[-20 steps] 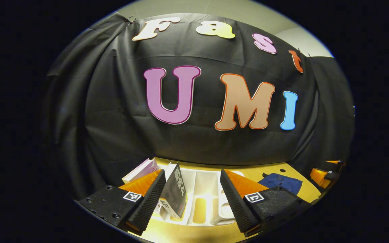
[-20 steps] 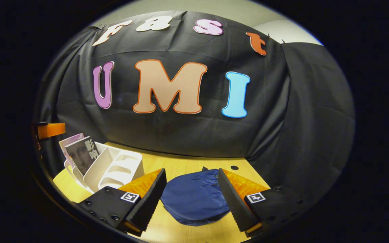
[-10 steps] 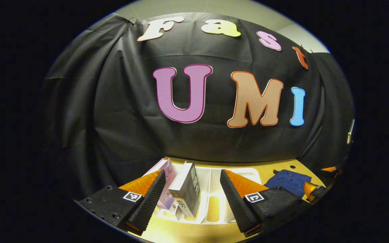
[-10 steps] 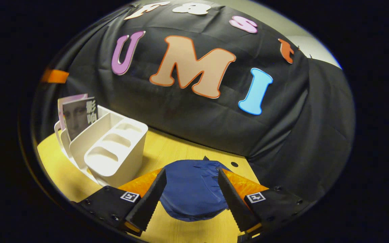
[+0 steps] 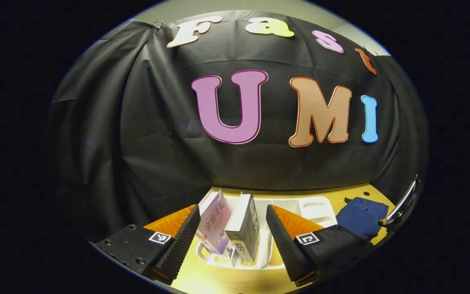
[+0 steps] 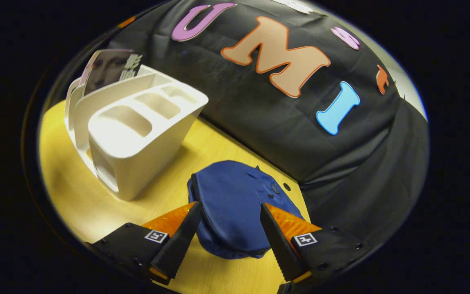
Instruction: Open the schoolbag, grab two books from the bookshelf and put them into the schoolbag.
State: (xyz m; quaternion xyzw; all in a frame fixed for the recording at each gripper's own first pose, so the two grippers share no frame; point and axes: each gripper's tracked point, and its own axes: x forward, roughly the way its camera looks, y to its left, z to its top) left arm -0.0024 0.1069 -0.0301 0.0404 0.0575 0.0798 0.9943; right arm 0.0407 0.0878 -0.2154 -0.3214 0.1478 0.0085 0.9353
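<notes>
Fingers of the left hand-held gripper [image 5: 231,241] spread apart, gripping nothing, poised above the white bookshelf [image 5: 300,208] on the yellow desk [image 5: 218,281]. Two books stand tilted in the shelf's slots between the fingers: a pink book [image 5: 214,222] on the left, a dark book [image 5: 245,230] with a pale edge just beside it. Schoolbag [image 5: 361,216] off to the right, well apart from the shelf.

Right hand-held gripper [image 6: 229,241] also spread, empty, just over the blue schoolbag [image 6: 235,208], which lies flat on the desk [image 6: 76,196]. Bookshelf [image 6: 137,134] stands near it, to the left; a book [image 6: 110,71] shows in its far slot.
</notes>
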